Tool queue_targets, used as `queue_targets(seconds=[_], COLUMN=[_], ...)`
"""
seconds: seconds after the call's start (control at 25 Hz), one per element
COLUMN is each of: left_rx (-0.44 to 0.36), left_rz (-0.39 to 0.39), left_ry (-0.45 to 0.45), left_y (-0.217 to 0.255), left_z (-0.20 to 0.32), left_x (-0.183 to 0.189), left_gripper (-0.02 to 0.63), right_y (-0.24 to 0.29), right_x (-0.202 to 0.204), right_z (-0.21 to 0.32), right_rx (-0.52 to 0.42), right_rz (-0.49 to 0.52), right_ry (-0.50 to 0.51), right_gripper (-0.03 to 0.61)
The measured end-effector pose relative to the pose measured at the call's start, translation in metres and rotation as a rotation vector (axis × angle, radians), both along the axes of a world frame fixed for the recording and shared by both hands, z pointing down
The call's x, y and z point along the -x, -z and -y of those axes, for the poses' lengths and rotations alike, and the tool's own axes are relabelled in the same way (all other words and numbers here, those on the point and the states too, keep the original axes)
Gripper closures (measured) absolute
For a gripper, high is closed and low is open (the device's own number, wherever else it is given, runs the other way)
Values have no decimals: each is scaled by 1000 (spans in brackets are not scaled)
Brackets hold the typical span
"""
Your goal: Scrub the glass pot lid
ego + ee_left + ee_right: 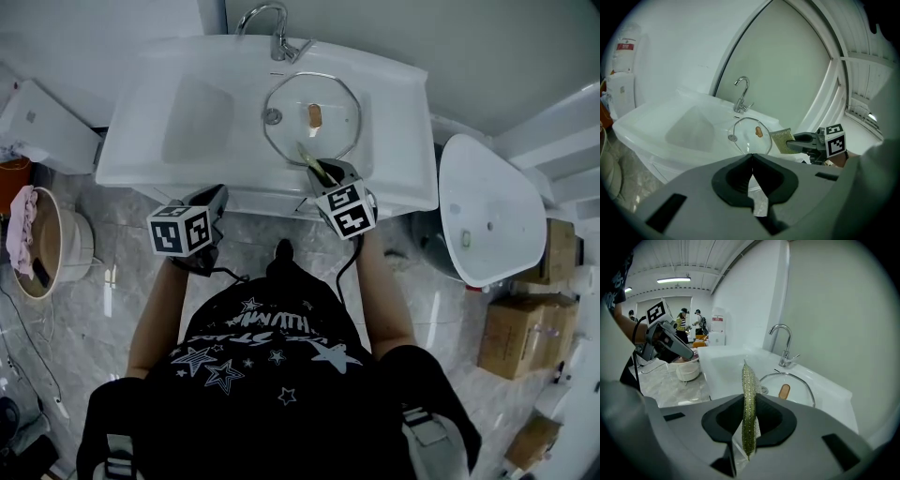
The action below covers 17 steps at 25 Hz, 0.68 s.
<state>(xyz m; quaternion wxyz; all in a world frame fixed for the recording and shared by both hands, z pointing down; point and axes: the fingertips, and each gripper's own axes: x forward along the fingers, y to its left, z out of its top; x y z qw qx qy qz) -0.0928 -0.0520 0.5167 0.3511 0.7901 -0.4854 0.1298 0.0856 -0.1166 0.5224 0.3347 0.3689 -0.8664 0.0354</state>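
Pinching a green-gold scouring pad [749, 399] edge-on in the right gripper [749, 427], clamping both flat faces and leaving the free end pointing straight ahead along the jaws. Aiming that long axis at the glass pot lid [286, 103], which is lying dome-up in the right half of the white sink [131, 164], with a tan knob [315, 115] at its centre and the faucet [274, 28] just behind its far rim. Hovering with the pad's tip at the lid's near rim in the head view; not possible to tell whether touching the glass or just above it. Keeping the left gripper [751, 160] closed tip to tip on nothing, outside the basin at the sink's front edge, down and to the left of the lid and clearly the farther of the two. Judging from this layout, calling for a short move forward and down with the right gripper, probably rolling it so that a broad face of the pad, not its thin edge, is meeting the glass. Likely also calling for the left gripper to be coming in from the front-left to steady the rim, since a loose lid lying in a wet basin looks prone to sliding under a sideways rub.
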Motion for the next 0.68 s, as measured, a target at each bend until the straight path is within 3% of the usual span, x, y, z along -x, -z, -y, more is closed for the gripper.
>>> queue_targets(seconds=[0.68], left_rx=[-5], left_rz=[-5], left_ry=[-39], left_y=[-9], left_z=[-101], left_x=[19], left_gripper=[604], right_y=[-8], right_x=[19], right_z=[-112], right_rx=[14], right_rz=[24], right_ry=[-44], right_gripper=[512])
